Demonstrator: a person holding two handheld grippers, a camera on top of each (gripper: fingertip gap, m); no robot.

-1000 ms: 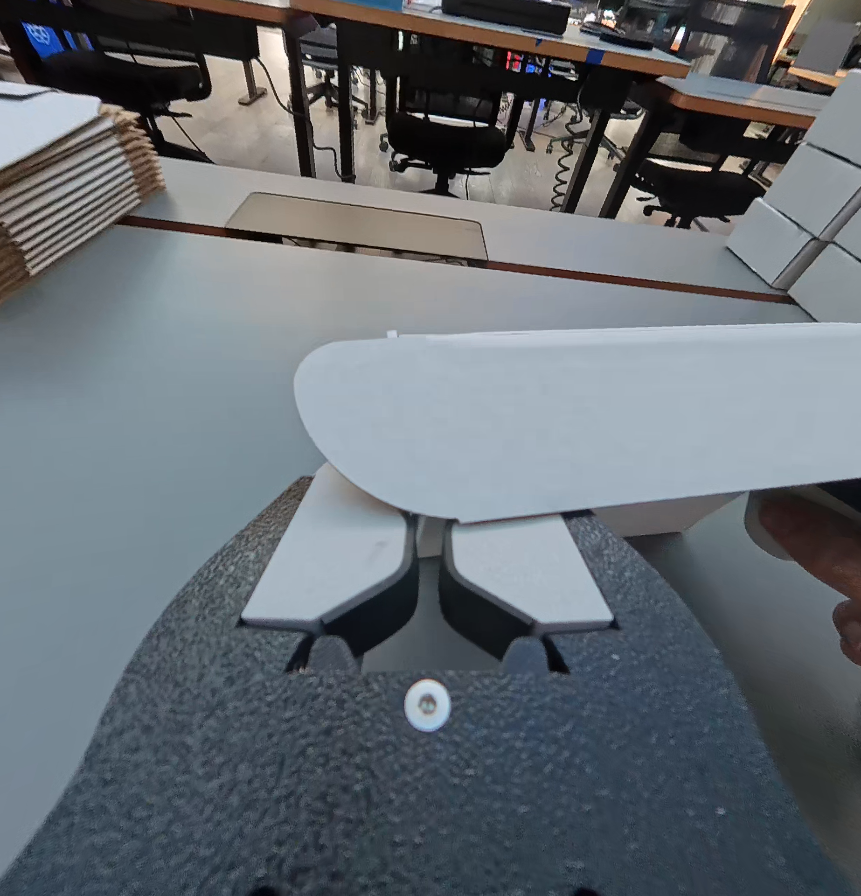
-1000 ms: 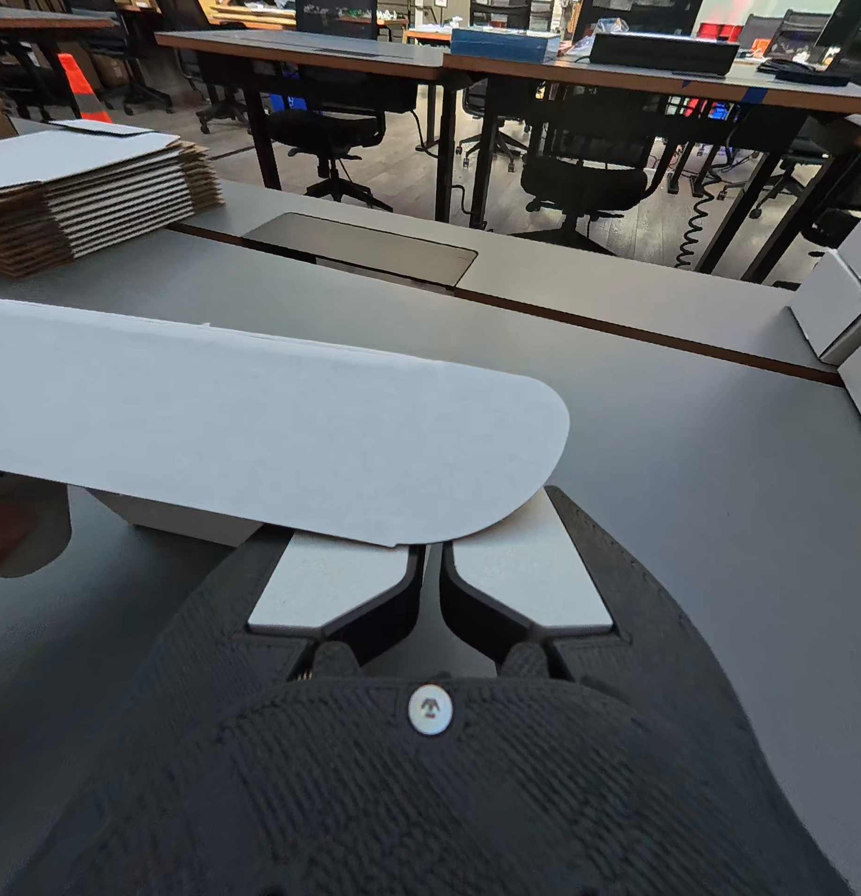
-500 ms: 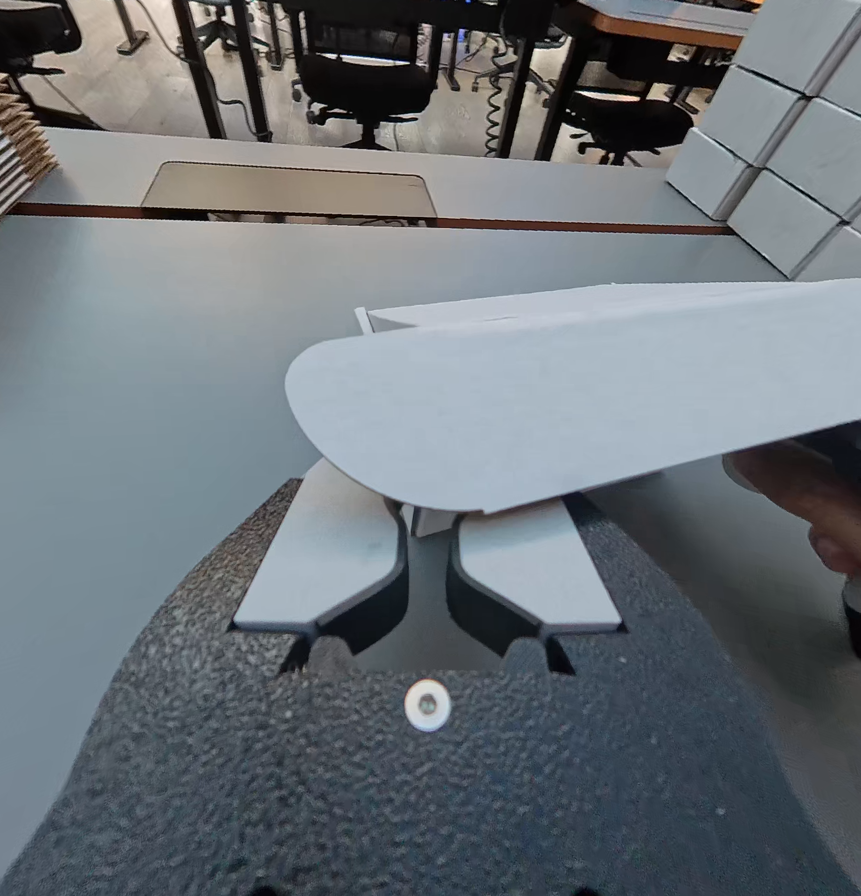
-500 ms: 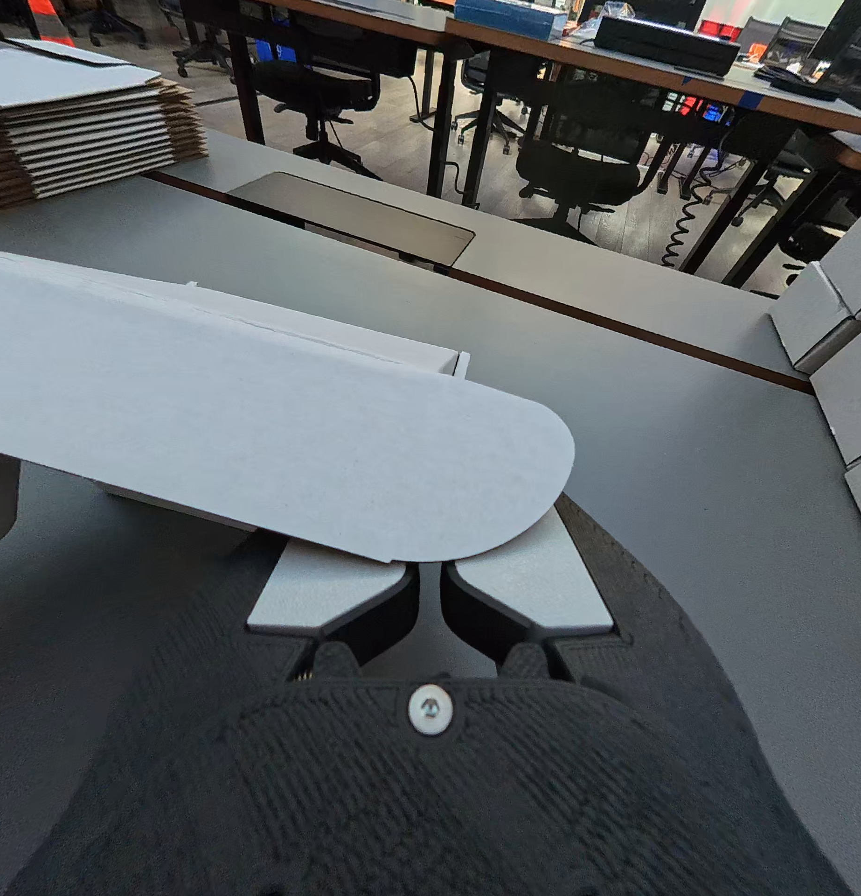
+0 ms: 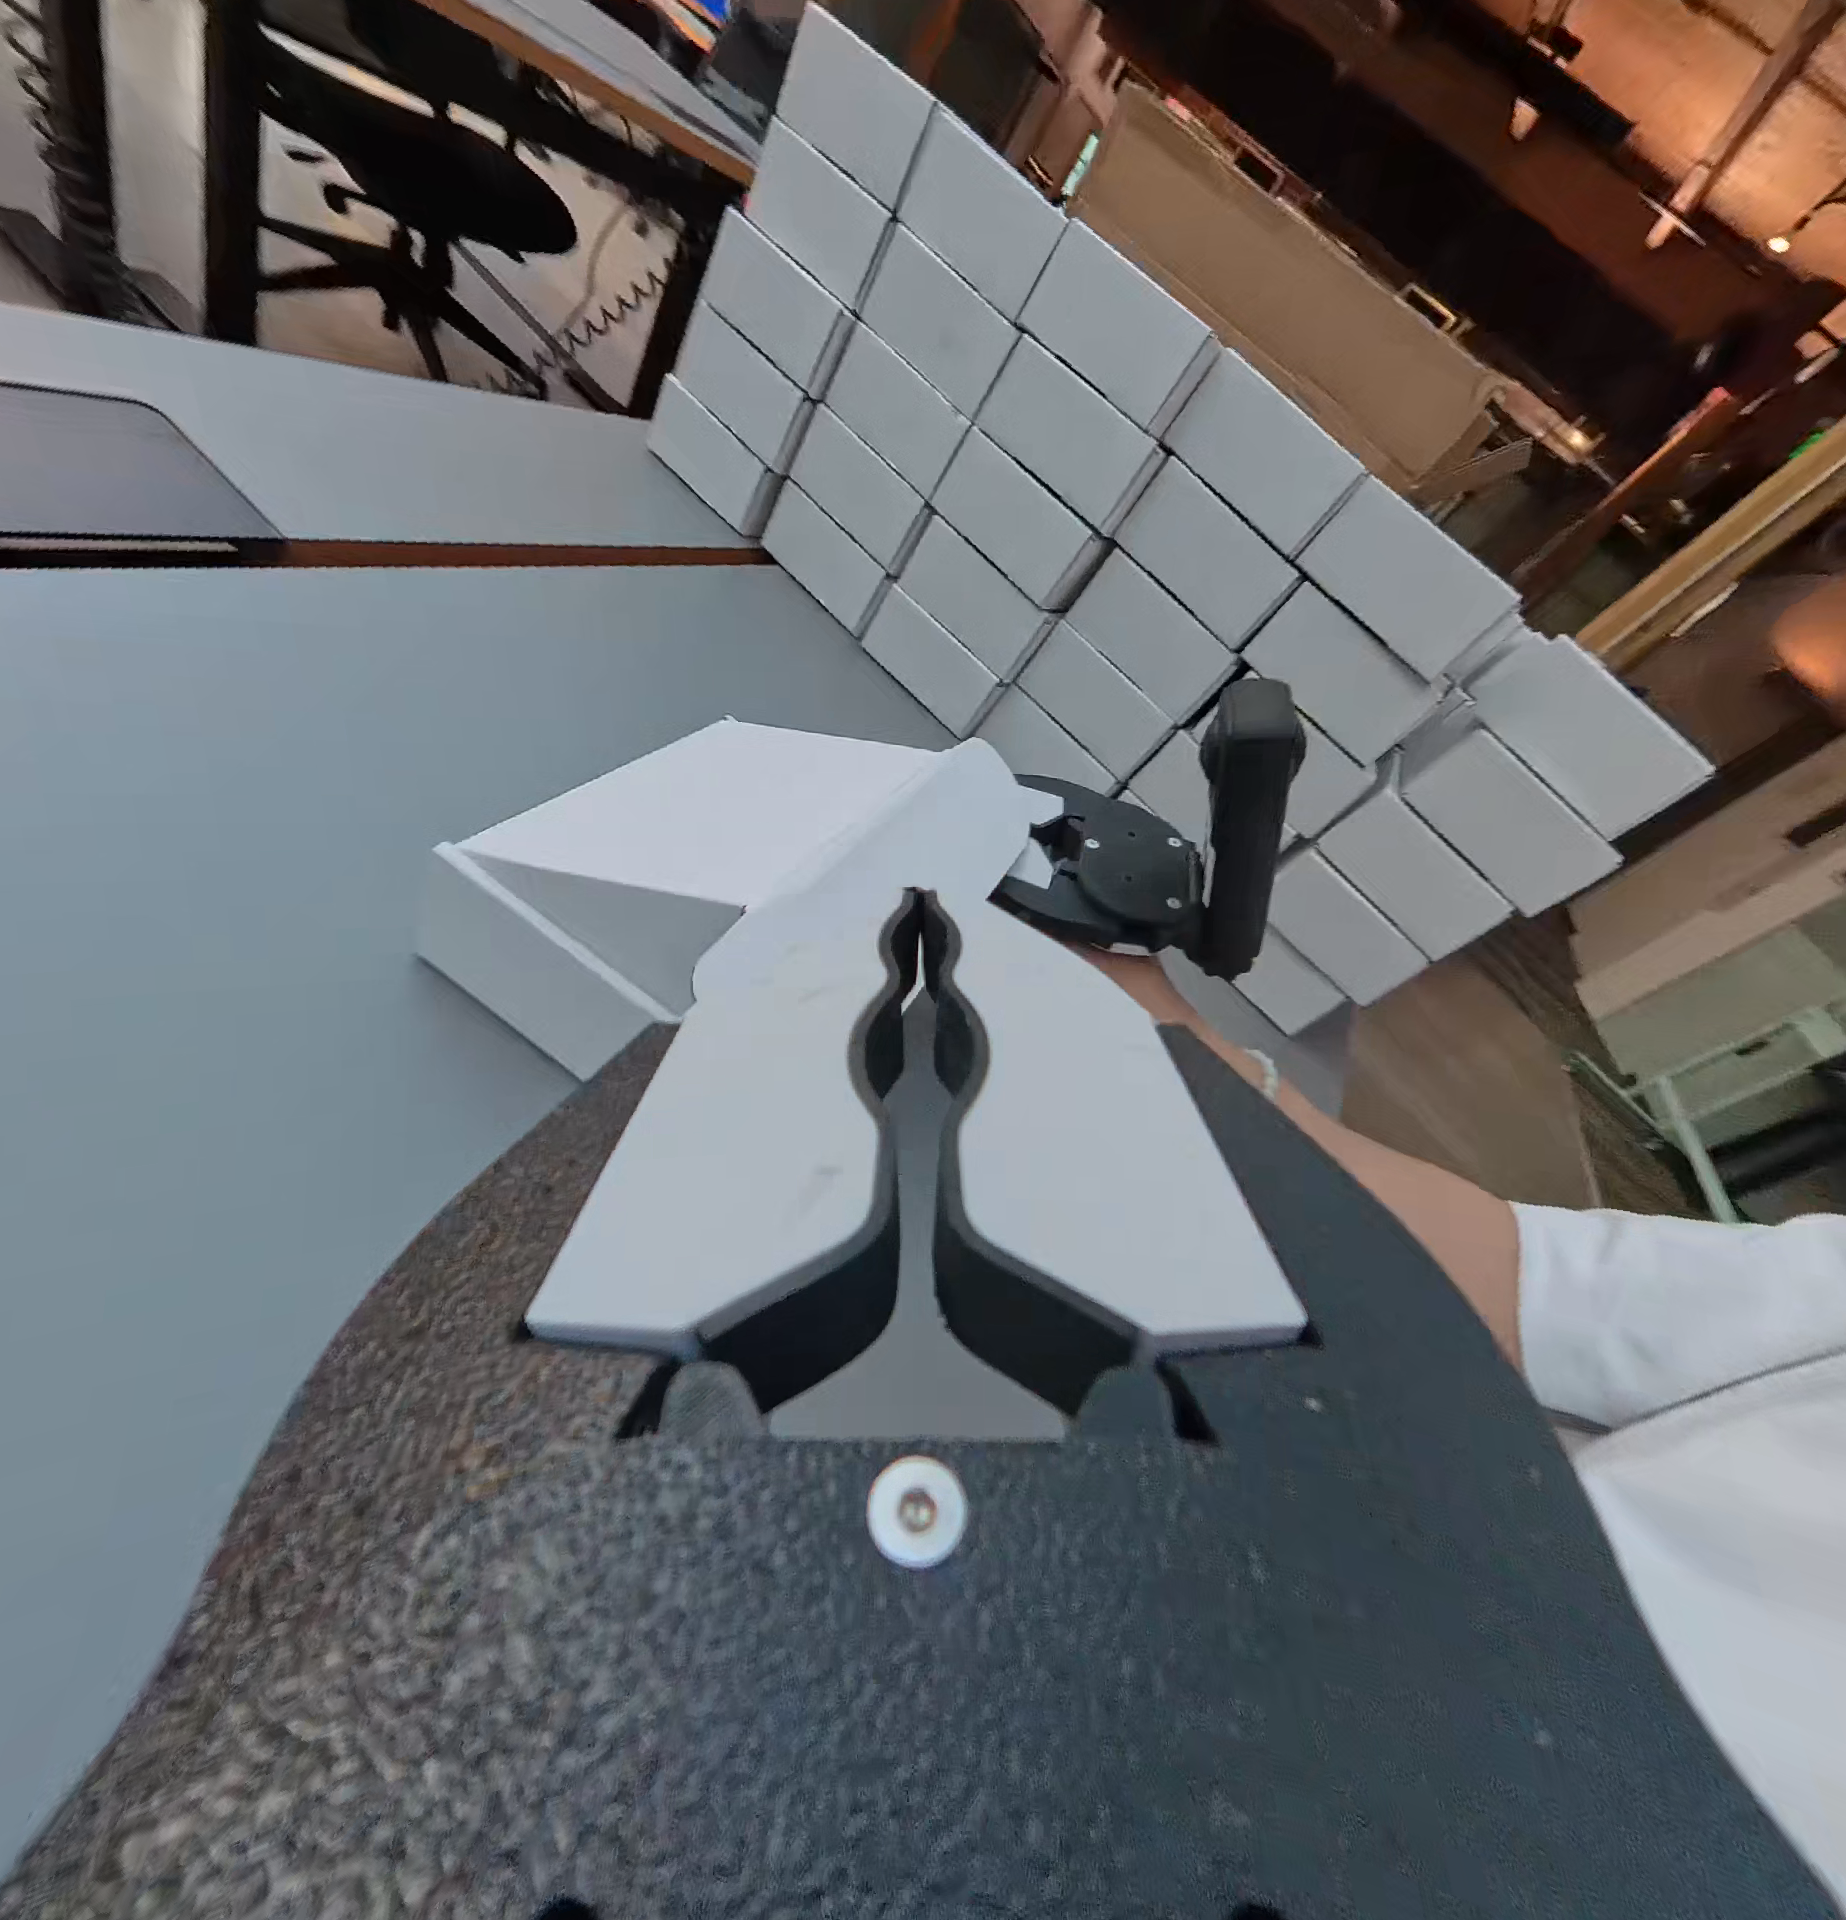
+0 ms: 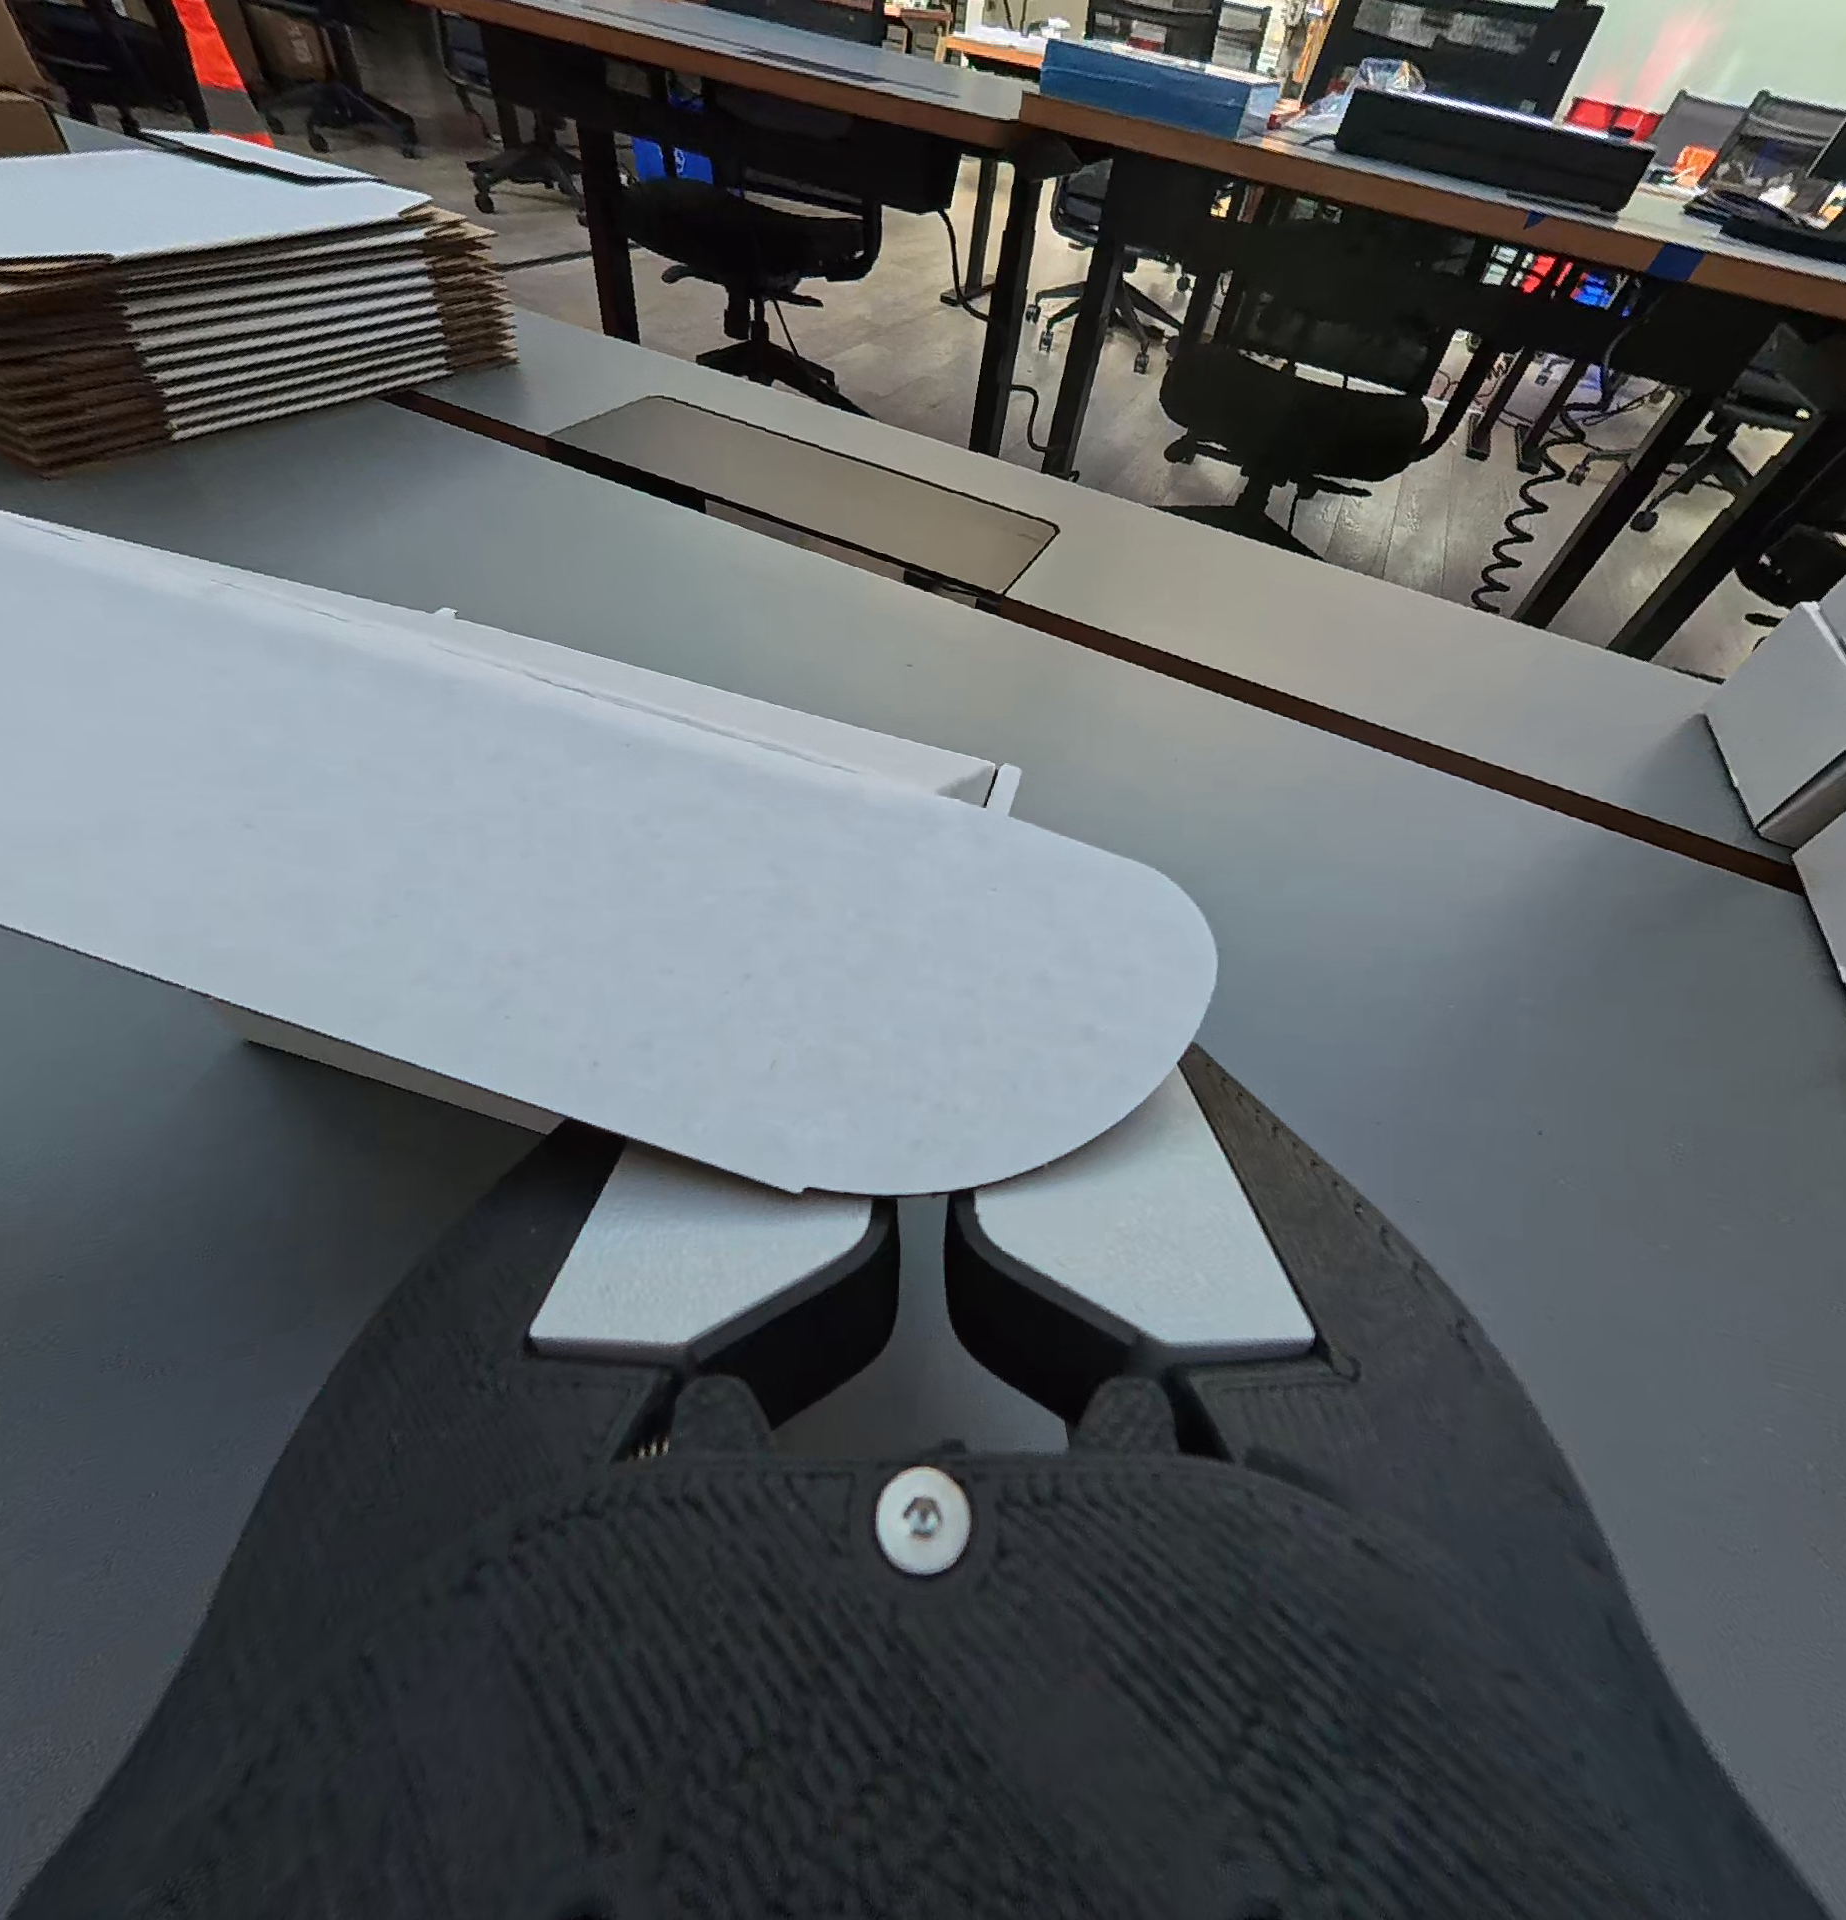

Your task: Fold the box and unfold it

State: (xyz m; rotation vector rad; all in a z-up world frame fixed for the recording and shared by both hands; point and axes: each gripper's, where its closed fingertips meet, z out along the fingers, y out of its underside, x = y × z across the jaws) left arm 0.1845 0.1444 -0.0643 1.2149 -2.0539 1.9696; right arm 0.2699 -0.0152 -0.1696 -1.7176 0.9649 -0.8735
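Note:
A white cardboard box (image 5: 586,914) sits on the grey table (image 5: 171,831) with its long round-ended lid flap (image 6: 586,935) raised off the body. My right gripper (image 6: 921,1210) is under the flap's right end, which rests on top of its fingers. Its jaws are together and the tips are hidden by the flap. It also shows in the left wrist view (image 5: 1049,847), under the flap. My left gripper (image 5: 919,935) is shut and empty. It is tilted, at the flap's left end (image 5: 732,956).
A wall of folded white boxes (image 5: 1106,468) stands at the table's right edge and also shows in the right wrist view (image 6: 1802,727). A pile of flat cardboard blanks (image 6: 223,312) lies at the back left. A person's arm (image 5: 1366,1174) reaches across on the right.
My left gripper has come out from under the flap's left end and swung to face right, toward the stacked boxes. The right gripper still carries the flap, held a little lower over the box.

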